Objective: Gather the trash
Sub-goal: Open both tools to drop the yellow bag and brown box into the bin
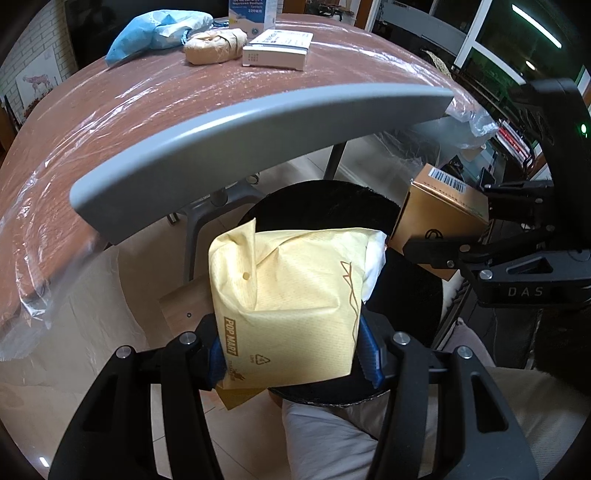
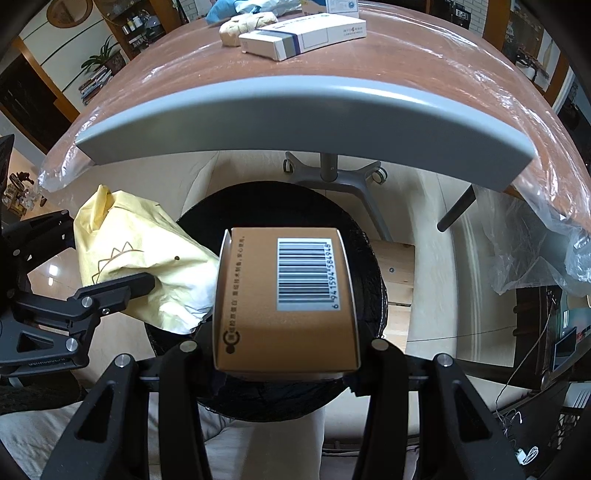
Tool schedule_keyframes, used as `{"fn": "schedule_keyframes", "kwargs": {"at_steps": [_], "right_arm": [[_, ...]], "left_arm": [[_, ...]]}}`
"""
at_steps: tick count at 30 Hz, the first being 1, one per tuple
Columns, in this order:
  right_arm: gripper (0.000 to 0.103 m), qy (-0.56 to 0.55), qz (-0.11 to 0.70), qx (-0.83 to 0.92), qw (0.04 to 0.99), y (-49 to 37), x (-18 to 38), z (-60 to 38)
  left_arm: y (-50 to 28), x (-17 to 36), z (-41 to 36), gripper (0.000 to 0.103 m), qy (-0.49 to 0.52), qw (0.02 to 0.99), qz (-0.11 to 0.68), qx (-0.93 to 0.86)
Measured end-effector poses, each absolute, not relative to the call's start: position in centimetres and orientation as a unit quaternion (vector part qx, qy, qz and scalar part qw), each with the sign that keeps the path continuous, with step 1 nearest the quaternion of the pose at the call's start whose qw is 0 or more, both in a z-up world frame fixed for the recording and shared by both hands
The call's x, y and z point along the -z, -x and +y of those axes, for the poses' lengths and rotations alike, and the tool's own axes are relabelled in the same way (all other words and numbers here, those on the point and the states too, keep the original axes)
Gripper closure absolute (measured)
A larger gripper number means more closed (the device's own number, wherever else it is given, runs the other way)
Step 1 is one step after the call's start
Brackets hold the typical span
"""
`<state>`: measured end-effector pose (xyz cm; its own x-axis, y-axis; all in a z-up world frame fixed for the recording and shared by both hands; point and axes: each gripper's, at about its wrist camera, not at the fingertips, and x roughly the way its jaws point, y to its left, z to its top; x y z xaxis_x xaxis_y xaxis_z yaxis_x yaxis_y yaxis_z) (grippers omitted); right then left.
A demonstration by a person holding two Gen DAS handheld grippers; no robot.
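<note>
The left gripper (image 1: 291, 354) clamped a crumpled yellow paper bag printed POP MART (image 1: 288, 302), soft and creased, over the round black-lined trash bin (image 1: 332, 199), evidently so it would fall straight in. Just beside it the right gripper (image 2: 284, 347) pinched a stiff tan cardboard box with a white barcode label (image 2: 288, 295) above the same bin (image 2: 280, 398). Beyond, the plastic-covered brown table with its grey edge (image 1: 229, 125) carried more likely rubbish: a flat white carton (image 1: 277, 50), a tan taped bundle (image 1: 214, 46), and a blue wrapper, possibly plastic (image 1: 155, 31).
</note>
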<state>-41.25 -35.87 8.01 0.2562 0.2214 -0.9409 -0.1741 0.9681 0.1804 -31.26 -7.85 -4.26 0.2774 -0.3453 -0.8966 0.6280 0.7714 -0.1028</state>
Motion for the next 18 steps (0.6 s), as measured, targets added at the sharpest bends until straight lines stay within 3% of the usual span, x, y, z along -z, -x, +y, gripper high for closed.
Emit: {"fn": "schedule_keyframes", "kwargs": {"at_steps": [18], "right_arm": [[0.057, -0.010, 0.611, -0.123, 0.782, 40.3, -6.3, -35.2]], "left_arm": [[30.5, 6.4, -9.1, 0.046, -0.176, 0.776, 0.526, 0.299]]}}
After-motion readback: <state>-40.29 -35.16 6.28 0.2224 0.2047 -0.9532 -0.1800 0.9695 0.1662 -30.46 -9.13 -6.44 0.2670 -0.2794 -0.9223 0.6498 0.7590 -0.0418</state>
